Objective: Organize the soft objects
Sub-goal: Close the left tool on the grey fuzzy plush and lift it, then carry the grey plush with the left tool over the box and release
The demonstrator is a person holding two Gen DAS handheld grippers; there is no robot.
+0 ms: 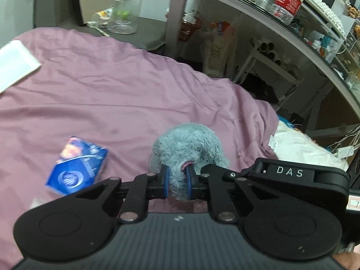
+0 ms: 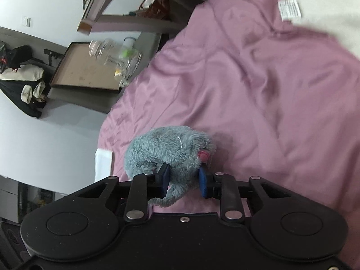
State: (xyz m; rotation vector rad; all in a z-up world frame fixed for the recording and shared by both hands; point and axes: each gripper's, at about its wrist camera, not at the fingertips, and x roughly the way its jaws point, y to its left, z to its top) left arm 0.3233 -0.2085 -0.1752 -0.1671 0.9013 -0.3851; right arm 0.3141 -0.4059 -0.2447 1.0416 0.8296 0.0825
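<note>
The left gripper (image 1: 177, 181) has its blue pads pressed into a grey plush toy (image 1: 187, 148), the jaws closed to a narrow gap with fur bulging between and around them. The right gripper (image 2: 184, 180) clamps a grey plush toy (image 2: 171, 150) as well, its jaws a little wider, one pad on each flank; whether both views show one and the same toy cannot be told. A small pink spot shows on the fur beside the right gripper's right-hand pad.

In each view the toy sits just over a rumpled pink bedcover (image 1: 112, 94), near the camera. To the left of it in the left wrist view a blue packet (image 1: 77, 165) lies on the cover, blurred, apart from the toy. Farther left, at the far edge, lies a white book (image 1: 15, 63). Beyond the bed stands a clear jar (image 1: 126, 9) on a grey surface, and to the right a cluttered shelf carries a water bottle (image 1: 290, 0) with a red label.
</note>
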